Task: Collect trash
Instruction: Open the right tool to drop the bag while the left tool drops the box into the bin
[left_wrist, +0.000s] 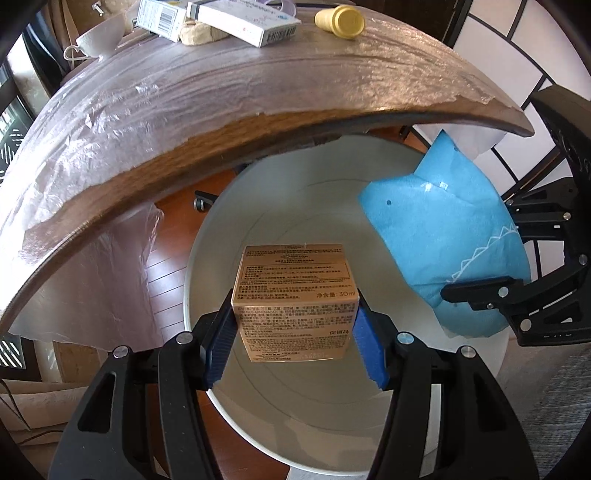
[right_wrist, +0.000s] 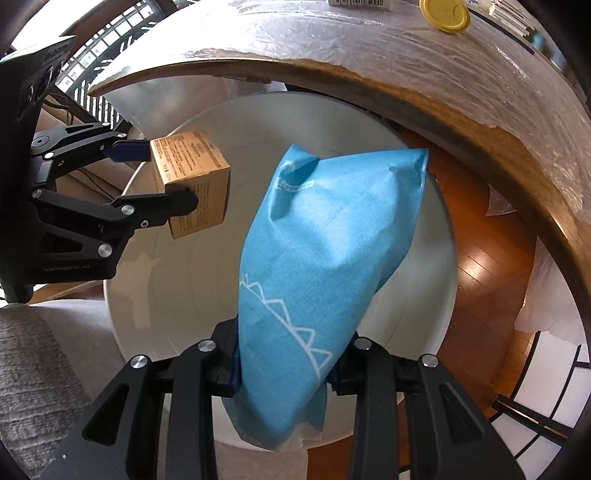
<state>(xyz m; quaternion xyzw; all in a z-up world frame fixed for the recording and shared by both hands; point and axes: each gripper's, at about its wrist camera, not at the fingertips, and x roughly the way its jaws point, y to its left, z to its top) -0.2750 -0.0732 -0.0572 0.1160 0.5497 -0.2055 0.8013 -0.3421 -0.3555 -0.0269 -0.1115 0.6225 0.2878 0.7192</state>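
My left gripper (left_wrist: 295, 328) is shut on a small gold cardboard box (left_wrist: 295, 295) and holds it over the open white trash bin (left_wrist: 325, 435). The box also shows in the right wrist view (right_wrist: 195, 177), with the left gripper (right_wrist: 162, 181) on it. My right gripper (right_wrist: 284, 365) is shut on a blue packet (right_wrist: 325, 251) with a white zigzag line, held over the same bin (right_wrist: 177, 280). The packet shows at the right in the left wrist view (left_wrist: 443, 236), with the right gripper (left_wrist: 476, 295) beside it.
A round wooden table (left_wrist: 147, 118) wrapped in plastic film overhangs the bin. On it lie white cartons (left_wrist: 236, 18), a yellow bottle (left_wrist: 340, 18) and a white cup (left_wrist: 99, 37). A wood floor (right_wrist: 480, 280) lies below.
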